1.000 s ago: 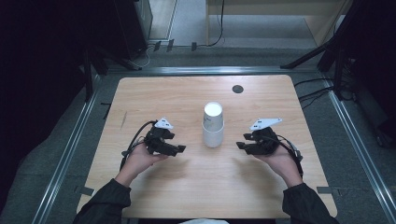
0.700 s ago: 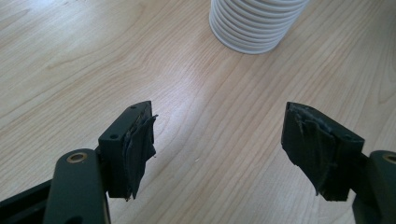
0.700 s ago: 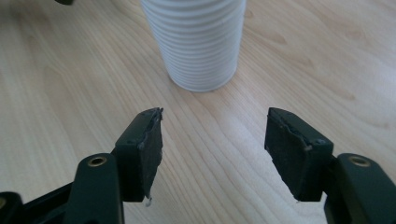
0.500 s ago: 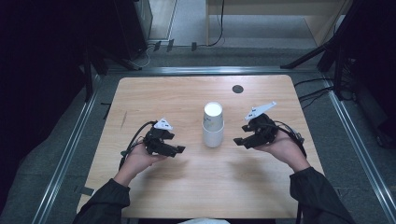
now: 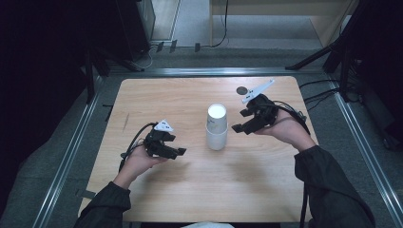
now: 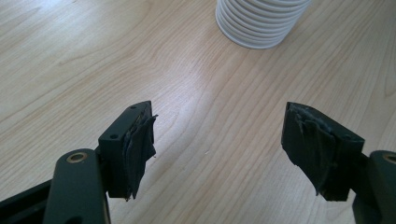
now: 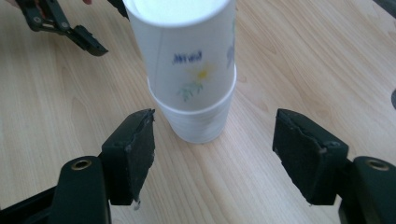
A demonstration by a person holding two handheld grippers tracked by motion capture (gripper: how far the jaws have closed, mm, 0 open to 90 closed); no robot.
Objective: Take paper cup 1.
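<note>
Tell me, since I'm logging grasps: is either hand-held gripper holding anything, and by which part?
Nothing held. Left hand-held gripper and right hand-held gripper are open, clear of the stack of paper cups.

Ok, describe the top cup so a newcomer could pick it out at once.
Start at the wooden table; near its middle a stack of white cups stands upside down between the two grippers. The top cup sits loosely over the rest, and it alone shows a yellow flower and blue writing on its side.

Your right gripper (image 7: 212, 140) holds its jaws wide apart before the upside-down stack of paper cups (image 7: 189, 70); your left gripper (image 7: 60, 23) shows top-left.
</note>
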